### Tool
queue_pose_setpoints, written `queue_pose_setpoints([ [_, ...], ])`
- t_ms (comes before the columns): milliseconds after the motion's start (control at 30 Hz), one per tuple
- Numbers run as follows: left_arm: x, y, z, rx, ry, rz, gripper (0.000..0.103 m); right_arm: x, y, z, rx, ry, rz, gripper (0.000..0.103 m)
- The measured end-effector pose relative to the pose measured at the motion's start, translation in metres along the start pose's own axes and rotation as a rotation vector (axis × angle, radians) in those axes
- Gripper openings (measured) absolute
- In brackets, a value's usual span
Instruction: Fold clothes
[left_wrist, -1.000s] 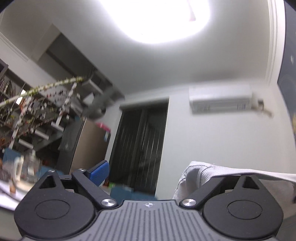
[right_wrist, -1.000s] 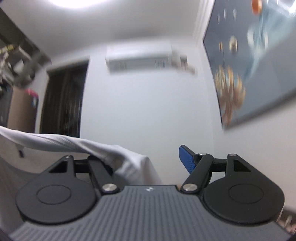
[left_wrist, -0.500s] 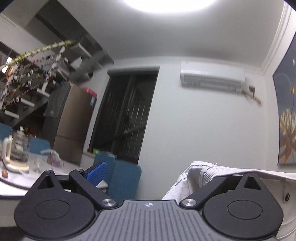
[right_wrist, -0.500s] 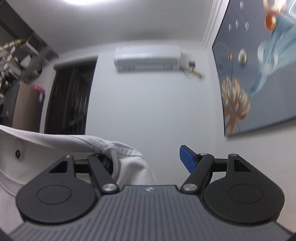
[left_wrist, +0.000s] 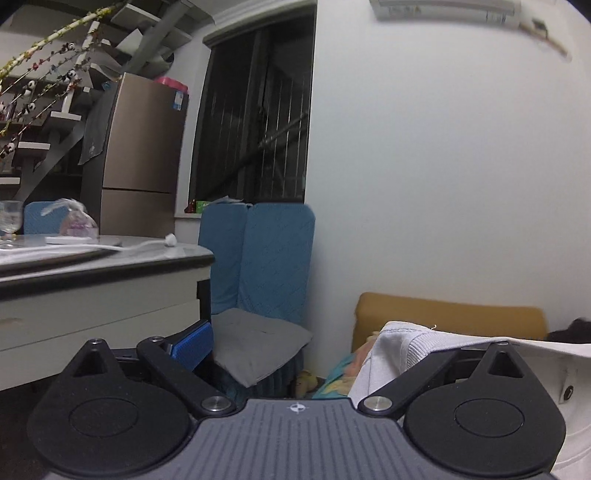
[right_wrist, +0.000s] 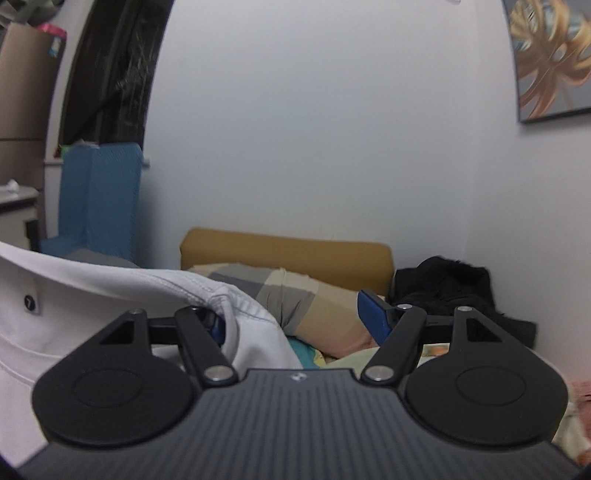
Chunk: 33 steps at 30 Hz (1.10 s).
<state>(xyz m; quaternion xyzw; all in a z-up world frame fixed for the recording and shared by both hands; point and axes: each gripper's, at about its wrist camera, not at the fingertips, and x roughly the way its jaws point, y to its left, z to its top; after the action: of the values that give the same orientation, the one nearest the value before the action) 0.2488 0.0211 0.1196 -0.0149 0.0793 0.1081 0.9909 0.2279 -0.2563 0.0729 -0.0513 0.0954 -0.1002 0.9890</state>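
From my left hand-held gripper (left_wrist: 299, 345) I look ahead along fingers that stand wide apart, yet the white knit shirt (left_wrist: 406, 354) is draped over the right-side finger and hangs off it, so the jaws are spread with cloth hooked on one finger only. Far to the gripper's left a grey-topped worktop (left_wrist: 110, 269) carries a clear glass jug (left_wrist: 9, 218) whose contents I cannot make out, a knotted clear plastic bag (left_wrist: 75, 221) with something purplish inside, and a white cable (left_wrist: 140, 245). Behind it stands a bronze metal fridge (left_wrist: 142, 155) with a blue-and-white sticker too small to read. Straight ahead are a blue upholstered chair with a grey seat cushion (left_wrist: 258, 258) and open wall beyond.

My right hand-held gripper (right_wrist: 295, 321) is likewise spread open, the same shirt looped over its left-side finger. A small black round tag (right_wrist: 30, 302) on the cloth bears a mark I cannot read. Ahead lie a checked pillow (right_wrist: 295, 299), a mustard-yellow headboard (right_wrist: 288, 251) and, to the right, a black fuzzy garment (right_wrist: 454, 291). Upper right hangs a framed painting of gold leaves (right_wrist: 550, 62).
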Motion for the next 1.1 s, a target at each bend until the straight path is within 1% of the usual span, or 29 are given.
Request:
queue_pose_setpoints([
  [67, 0.071, -0.013, -0.031, 0.007, 0.032, 0.010, 0.101, 0.067, 0.018, -0.022, -0.013, 0.038, -0.003, 0.071],
  [100, 0.101, -0.020, -0.052, 0.013, 0.060, 0.011, 0.101, 0.101, 0.027, -0.032, -0.019, 0.058, -0.005, 0.071],
  [133, 0.129, -0.025, -0.073, 0.027, 0.097, 0.012, 0.101, 0.135, 0.036, -0.043, -0.025, 0.077, -0.007, 0.071],
  [200, 0.184, -0.034, -0.115, 0.054, 0.175, 0.009, 0.101, 0.185, 0.047, -0.080, -0.035, 0.155, 0.013, 0.071],
  [267, 0.229, -0.035, -0.157, 0.076, 0.280, -0.012, 0.100, 0.219, 0.062, -0.117, -0.051, 0.251, 0.036, 0.071],
  [333, 0.262, -0.030, -0.191, 0.099, 0.383, -0.021, 0.099, 0.254, 0.078, -0.153, -0.068, 0.348, 0.060, 0.071],
  [400, 0.290, -0.027, -0.218, 0.124, 0.487, -0.036, 0.099, 0.273, 0.090, -0.182, -0.083, 0.443, 0.121, 0.071],
  [433, 0.299, -0.027, -0.228, 0.140, 0.536, -0.048, 0.099, 0.279, 0.094, -0.190, -0.089, 0.486, 0.146, 0.071],
  [467, 0.305, -0.028, -0.236, 0.154, 0.578, -0.058, 0.099, 0.286, 0.098, -0.199, -0.096, 0.529, 0.171, 0.071],
  [500, 0.312, -0.026, -0.240, 0.164, 0.620, -0.073, 0.099, 0.287, 0.100, -0.200, -0.088, 0.542, 0.193, 0.071],
  [567, 0.320, -0.020, -0.240, 0.170, 0.706, -0.129, 0.102, 0.289, 0.101, -0.199, -0.065, 0.569, 0.241, 0.072],
  [600, 0.323, -0.020, -0.239, 0.184, 0.733, -0.140, 0.102, 0.291, 0.101, -0.197, -0.048, 0.585, 0.267, 0.071],
  [633, 0.325, -0.020, -0.238, 0.199, 0.759, -0.151, 0.102, 0.293, 0.102, -0.196, -0.025, 0.616, 0.296, 0.074],
  [700, 0.323, -0.020, -0.231, 0.201, 0.785, -0.183, 0.102, 0.287, 0.097, -0.187, -0.003, 0.637, 0.321, 0.074],
  [800, 0.314, -0.014, -0.218, 0.177, 0.788, -0.226, 0.103, 0.278, 0.099, -0.181, 0.023, 0.639, 0.351, 0.074],
  [900, 0.295, -0.015, -0.212, 0.157, 0.772, -0.234, 0.103, 0.266, 0.097, -0.173, 0.028, 0.625, 0.357, 0.072],
  [1000, 0.279, -0.010, -0.204, 0.133, 0.722, -0.239, 0.103, 0.247, 0.093, -0.166, 0.059, 0.596, 0.360, 0.072],
  [1100, 0.240, -0.004, -0.193, 0.088, 0.655, -0.234, 0.103, 0.222, 0.087, -0.156, 0.073, 0.546, 0.358, 0.072],
])
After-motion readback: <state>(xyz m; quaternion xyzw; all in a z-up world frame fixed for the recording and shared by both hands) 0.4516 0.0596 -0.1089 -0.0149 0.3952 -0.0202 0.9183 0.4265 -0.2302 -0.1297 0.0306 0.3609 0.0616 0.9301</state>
